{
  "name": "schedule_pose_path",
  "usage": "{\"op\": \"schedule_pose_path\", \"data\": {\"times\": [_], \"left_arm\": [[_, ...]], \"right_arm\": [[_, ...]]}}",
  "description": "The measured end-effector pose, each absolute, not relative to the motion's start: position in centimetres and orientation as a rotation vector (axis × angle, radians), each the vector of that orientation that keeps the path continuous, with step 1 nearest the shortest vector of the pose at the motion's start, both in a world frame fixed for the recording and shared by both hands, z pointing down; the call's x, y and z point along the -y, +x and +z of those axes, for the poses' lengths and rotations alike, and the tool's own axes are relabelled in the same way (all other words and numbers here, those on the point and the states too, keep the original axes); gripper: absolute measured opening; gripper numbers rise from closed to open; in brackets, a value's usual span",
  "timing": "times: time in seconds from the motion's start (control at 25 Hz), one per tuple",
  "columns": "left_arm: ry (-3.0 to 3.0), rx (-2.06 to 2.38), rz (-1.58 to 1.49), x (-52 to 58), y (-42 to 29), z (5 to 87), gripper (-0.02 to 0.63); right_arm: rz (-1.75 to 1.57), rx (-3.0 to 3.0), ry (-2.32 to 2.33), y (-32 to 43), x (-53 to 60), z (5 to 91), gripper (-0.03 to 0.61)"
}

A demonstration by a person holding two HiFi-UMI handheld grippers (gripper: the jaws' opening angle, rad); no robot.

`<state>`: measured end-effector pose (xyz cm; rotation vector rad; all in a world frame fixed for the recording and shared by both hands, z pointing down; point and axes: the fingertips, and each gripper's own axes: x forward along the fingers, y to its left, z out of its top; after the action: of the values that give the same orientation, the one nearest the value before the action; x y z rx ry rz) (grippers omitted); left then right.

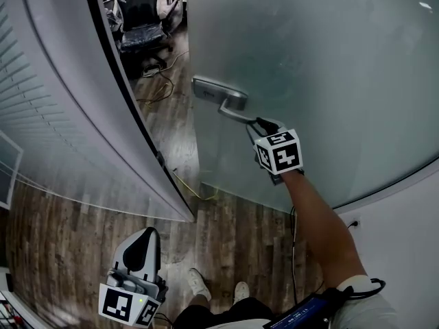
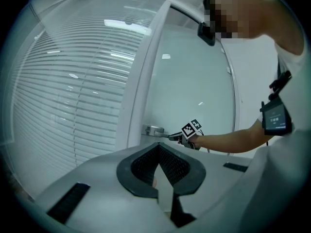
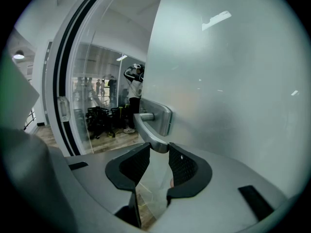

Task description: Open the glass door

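The frosted glass door (image 1: 329, 67) stands ajar, its edge away from the dark frame (image 1: 120, 74). Its silver lever handle (image 1: 226, 101) juts out near that edge. My right gripper (image 1: 263, 125) is at the tip of the lever. In the right gripper view the handle (image 3: 153, 125) ends between the two pads, which press on it, so the right gripper (image 3: 159, 152) is shut on it. My left gripper (image 1: 143, 244) hangs low at my left side, shut and holding nothing. The left gripper view shows its tips (image 2: 159, 147) together, and beyond them the handle (image 2: 153, 130).
A curved glass wall with blinds (image 1: 55, 115) runs along the left. Through the gap stand a black office chair (image 1: 140, 19) and a yellow cable (image 1: 158, 91) on the wood floor. A wall socket (image 1: 354, 223) sits low on the right. My shoes (image 1: 199, 283) are below.
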<state>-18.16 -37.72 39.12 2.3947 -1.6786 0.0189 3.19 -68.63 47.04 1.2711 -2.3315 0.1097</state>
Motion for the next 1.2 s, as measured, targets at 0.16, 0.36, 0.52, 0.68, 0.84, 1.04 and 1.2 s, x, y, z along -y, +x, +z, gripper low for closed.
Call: {"op": "schedule_pose_path", "data": {"times": [0.16,0.36,0.52,0.68,0.84,1.04,1.2], "left_arm": [[2.381,1.693,0.027,37.3,-18.6,39.5,-0.002],[2.379,1.7,0.058,37.5,-18.1,39.4,-0.002],[2.379,1.702,0.069,37.3,-18.3,39.6,-0.002],[2.376,1.709,0.088,37.0,-18.7,38.7,-0.002],[2.376,1.706,0.095,36.8,-18.9,39.1,-0.002],[2.379,1.703,0.098,36.5,-18.7,39.7,-0.002],[2.392,1.704,0.088,36.6,-18.6,39.7,-0.002]], "right_arm": [[0.108,2.316,1.307,3.6,70.0,47.1,0.124],[0.142,2.3,1.352,4.8,72.5,46.8,0.124],[0.136,2.272,1.375,5.3,73.9,46.8,0.124],[0.135,2.253,1.412,5.7,75.2,45.6,0.124],[0.124,2.221,1.446,6.1,76.4,45.8,0.126],[0.131,2.219,1.481,6.9,76.3,46.1,0.126],[0.071,2.252,1.508,7.2,74.8,44.6,0.126]]}}
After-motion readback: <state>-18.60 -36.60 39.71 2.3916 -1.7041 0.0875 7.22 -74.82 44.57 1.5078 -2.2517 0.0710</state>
